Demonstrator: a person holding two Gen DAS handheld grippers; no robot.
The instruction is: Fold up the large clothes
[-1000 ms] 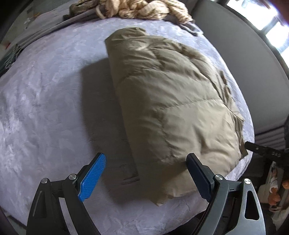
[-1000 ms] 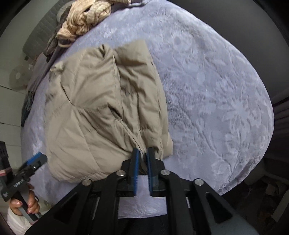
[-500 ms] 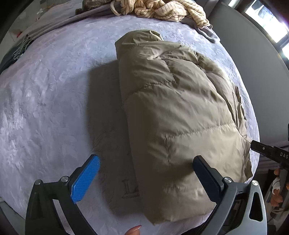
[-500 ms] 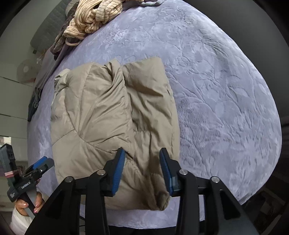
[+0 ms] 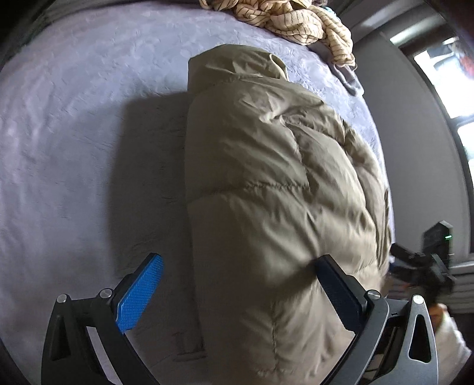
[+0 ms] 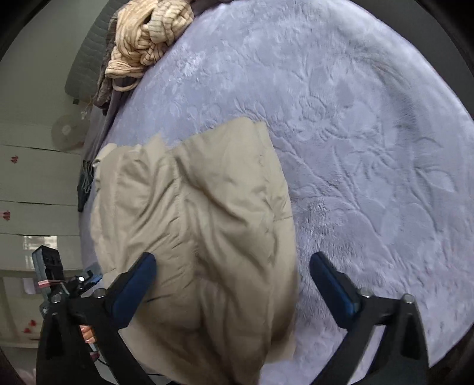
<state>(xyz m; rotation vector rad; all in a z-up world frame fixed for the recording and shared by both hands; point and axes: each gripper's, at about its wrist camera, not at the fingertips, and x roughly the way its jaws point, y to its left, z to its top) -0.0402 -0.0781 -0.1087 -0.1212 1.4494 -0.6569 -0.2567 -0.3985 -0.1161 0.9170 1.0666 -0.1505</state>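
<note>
A tan puffer jacket [image 5: 266,177] lies folded lengthwise on the lilac bed cover [image 5: 74,148]. My left gripper [image 5: 238,266] hangs open just above the jacket's near end. Its blue left pad [image 5: 139,296] is over the cover, and the right pad is over the padded cloth. In the right wrist view the same jacket [image 6: 207,192] fills the lower left. My right gripper [image 6: 232,260] is above its near end and its jaws are opening. The cloth lies below and between them, and neither pad presses on it.
A crumpled striped beige garment [image 5: 296,20] [image 6: 148,32] lies at the far end of the bed over grey cloth. The embossed bed cover [image 6: 370,148] stretches to the right of the jacket. A white panelled wall [image 6: 35,183] and a window [image 5: 444,74] flank the bed.
The right gripper let go of the jacket's near corner and its jaws spread wide. Both grippers moved in closer over the jacket's near end. The left jaws widened a little.
</note>
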